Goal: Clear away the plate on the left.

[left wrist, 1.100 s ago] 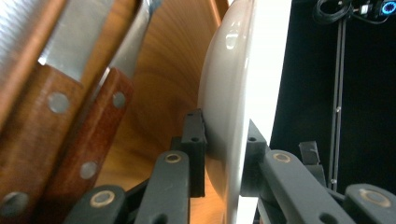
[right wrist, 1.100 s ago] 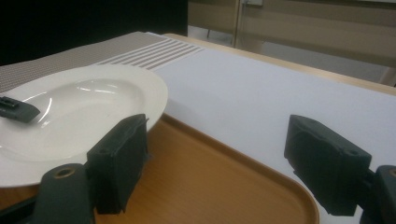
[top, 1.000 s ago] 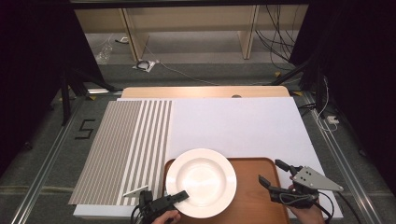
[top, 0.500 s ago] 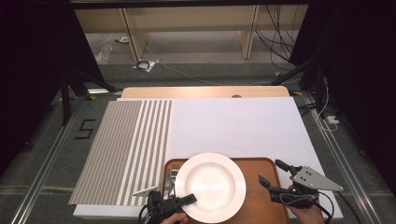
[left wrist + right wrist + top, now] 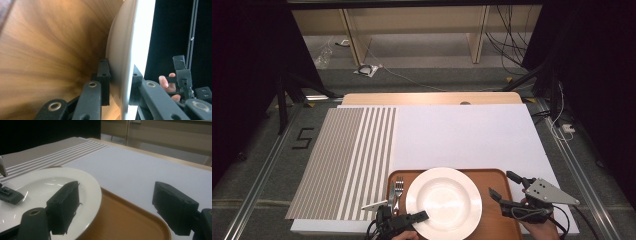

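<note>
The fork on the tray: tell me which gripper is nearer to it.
Left. The left gripper sits just below the fork, clamped on the plate rim. The right gripper is open across the plate, at the tray's right side.

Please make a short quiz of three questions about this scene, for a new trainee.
1. True or false: the left gripper is shut on the rim of the plate.
2. What lies on the tray just left of the plate?
A. a fork
B. a cup
C. a sponge
3. Fill in: the right gripper is ____ and holds nothing.

Key
1. True: in the left gripper view one jaw sits under the rim and the other on top of it.
2. A
3. open
</note>
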`<action>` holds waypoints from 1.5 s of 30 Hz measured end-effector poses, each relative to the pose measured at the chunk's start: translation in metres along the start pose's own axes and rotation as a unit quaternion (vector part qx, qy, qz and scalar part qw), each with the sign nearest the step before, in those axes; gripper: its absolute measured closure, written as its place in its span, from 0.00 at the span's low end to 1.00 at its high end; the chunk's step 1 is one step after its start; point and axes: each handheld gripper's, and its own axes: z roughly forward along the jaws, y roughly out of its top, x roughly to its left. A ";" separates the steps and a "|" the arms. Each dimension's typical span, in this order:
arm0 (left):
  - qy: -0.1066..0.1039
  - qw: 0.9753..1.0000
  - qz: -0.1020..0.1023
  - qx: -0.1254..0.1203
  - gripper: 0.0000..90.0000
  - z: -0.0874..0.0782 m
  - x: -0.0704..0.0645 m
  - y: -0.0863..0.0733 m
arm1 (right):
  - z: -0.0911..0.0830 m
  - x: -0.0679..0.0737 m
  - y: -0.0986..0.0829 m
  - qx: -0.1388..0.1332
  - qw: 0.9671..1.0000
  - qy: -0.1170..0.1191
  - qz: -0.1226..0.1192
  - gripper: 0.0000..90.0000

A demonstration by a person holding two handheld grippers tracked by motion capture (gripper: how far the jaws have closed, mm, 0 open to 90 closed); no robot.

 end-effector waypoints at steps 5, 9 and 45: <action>0.003 1.000 0.001 0.008 0.86 0.004 0.000 -0.003 | 0.000 0.000 0.000 0.000 1.000 0.000 0.002 0.25; 0.004 1.000 0.002 0.014 0.86 0.007 0.000 -0.006 | 0.000 0.000 0.000 0.000 1.000 0.000 0.001 0.25; 0.005 0.999 0.030 0.035 0.73 0.013 0.002 -0.011 | 0.000 0.000 0.000 -0.001 1.000 0.001 0.001 0.25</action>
